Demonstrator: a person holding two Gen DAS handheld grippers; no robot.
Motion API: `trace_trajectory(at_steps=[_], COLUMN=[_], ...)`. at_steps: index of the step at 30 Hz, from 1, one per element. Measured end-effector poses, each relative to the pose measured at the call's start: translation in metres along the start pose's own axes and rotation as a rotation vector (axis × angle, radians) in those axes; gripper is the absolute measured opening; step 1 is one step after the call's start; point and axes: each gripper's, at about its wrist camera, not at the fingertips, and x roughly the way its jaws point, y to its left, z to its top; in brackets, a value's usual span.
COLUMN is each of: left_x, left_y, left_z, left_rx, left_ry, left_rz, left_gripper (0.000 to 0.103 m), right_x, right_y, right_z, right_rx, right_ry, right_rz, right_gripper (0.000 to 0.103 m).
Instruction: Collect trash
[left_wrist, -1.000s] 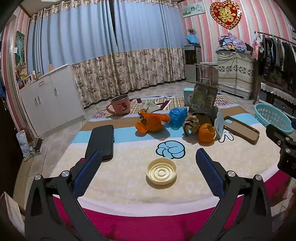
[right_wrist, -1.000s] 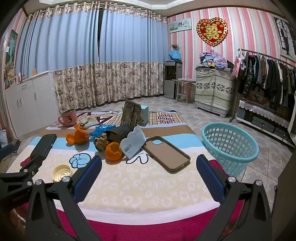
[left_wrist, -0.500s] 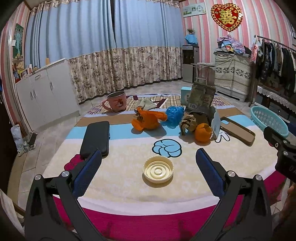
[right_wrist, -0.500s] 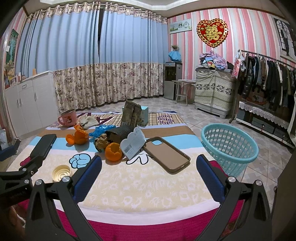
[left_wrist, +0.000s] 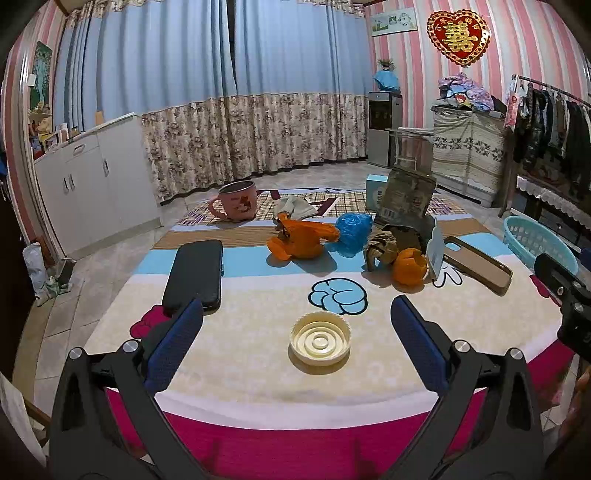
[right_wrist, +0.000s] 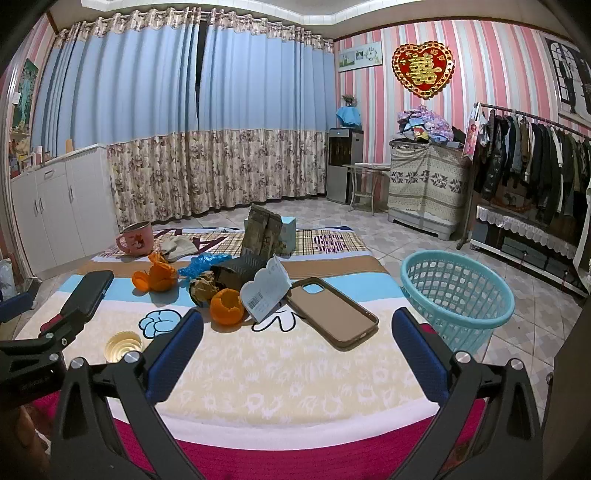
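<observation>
Trash lies on the cloth-covered table (left_wrist: 240, 354): orange peels (left_wrist: 301, 240) (left_wrist: 408, 266), a blue plastic wrap (left_wrist: 351, 229), a crumpled brown paper (left_wrist: 382, 245), a cloud-shaped paper tag (right_wrist: 264, 291) and a cream plastic lid (left_wrist: 319, 341). My left gripper (left_wrist: 295, 343) is open, low over the near edge, with the lid between its fingers' line. My right gripper (right_wrist: 295, 347) is open and empty over the table's front right. A teal basket (right_wrist: 458, 295) stands on the floor to the right.
A black phone (left_wrist: 194, 273), a brown phone case (right_wrist: 332, 312), a pink mug (left_wrist: 236, 201), a brown standing pouch (right_wrist: 262, 230) and a light-blue box (left_wrist: 375, 192) sit on the table. White cabinets stand left, a clothes rack right.
The left gripper has shifted slightly left and back; the table objects sit a little further right and lower in its view. The right gripper has hardly moved. Both stay open.
</observation>
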Motion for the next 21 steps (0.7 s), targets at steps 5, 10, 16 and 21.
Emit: trace_trajectory(at_steps=[5, 10, 16, 21], left_x=[0.0000, -0.0001, 0.0003, 0.0007], left_y=[-0.0001, 0.0003, 0.0005, 0.0003], left_z=[-0.0007, -0.0010, -0.0010, -0.0010], left_rx=[-0.003, -0.001, -0.002, 0.001], left_ry=[-0.001, -0.001, 0.000, 0.000], left_rz=[0.001, 0.001, 0.002, 0.003], left_gripper=[0.098, 0.098, 0.098, 0.098], right_x=[-0.0006, -0.0010, -0.0005, -0.0009], right_y=[0.0000, 0.0001, -0.0004, -0.0005], right_z=[0.0000, -0.0002, -0.0006, -0.0008], right_rx=[0.003, 0.003, 0.004, 0.003], right_ry=[-0.004, -0.001, -0.004, -0.006], right_rz=[-0.002, -0.001, 0.000, -0.001], right_gripper=[0.100, 0.100, 0.100, 0.100])
